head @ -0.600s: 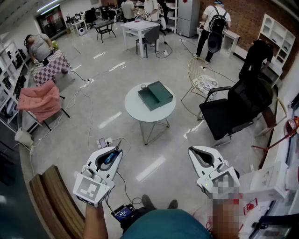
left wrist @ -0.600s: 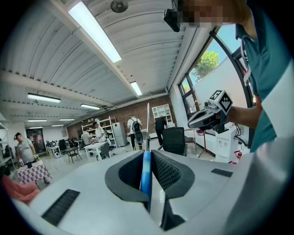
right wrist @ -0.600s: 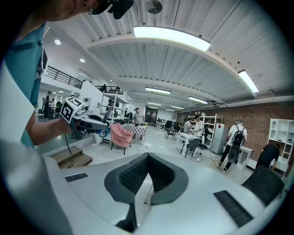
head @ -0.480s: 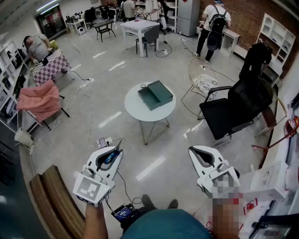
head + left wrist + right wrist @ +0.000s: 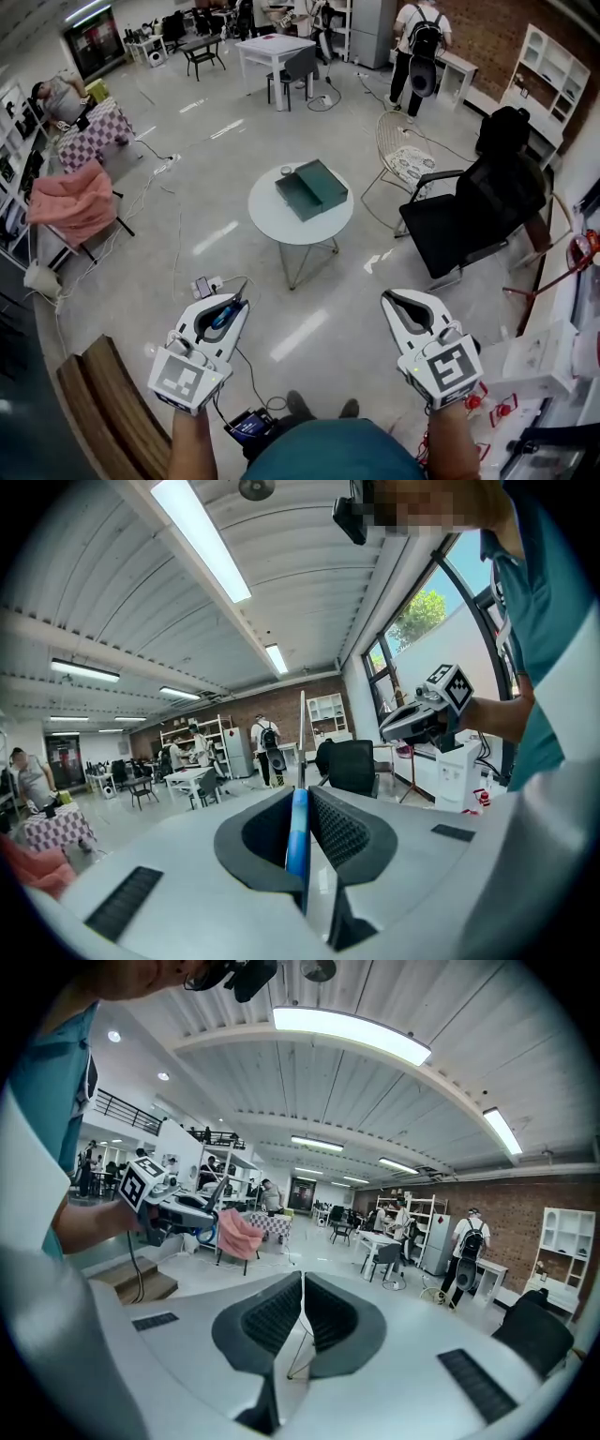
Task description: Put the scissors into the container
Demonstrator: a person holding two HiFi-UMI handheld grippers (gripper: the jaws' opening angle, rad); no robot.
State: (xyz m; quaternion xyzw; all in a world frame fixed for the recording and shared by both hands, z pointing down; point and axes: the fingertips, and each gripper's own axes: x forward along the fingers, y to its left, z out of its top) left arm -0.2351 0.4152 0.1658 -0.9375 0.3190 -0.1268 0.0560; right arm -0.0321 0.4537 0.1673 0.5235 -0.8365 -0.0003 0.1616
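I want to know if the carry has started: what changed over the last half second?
Barely anything: the head view drifted slightly, and nothing was taken or released. The left tongs keep the scissors clamped, the right tongs stay shut and empty, and the green container still sits on the round table.

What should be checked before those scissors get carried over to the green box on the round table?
1. Scissors clamped in the left gripper: ok.
2. Right gripper empty, jaws together: ok.
3. Green container in sight on the round table: ok.
4. Container open to receive them: cannot tell.
5. Walking path free: not ok, a power strip with cables lies on the floor ahead.
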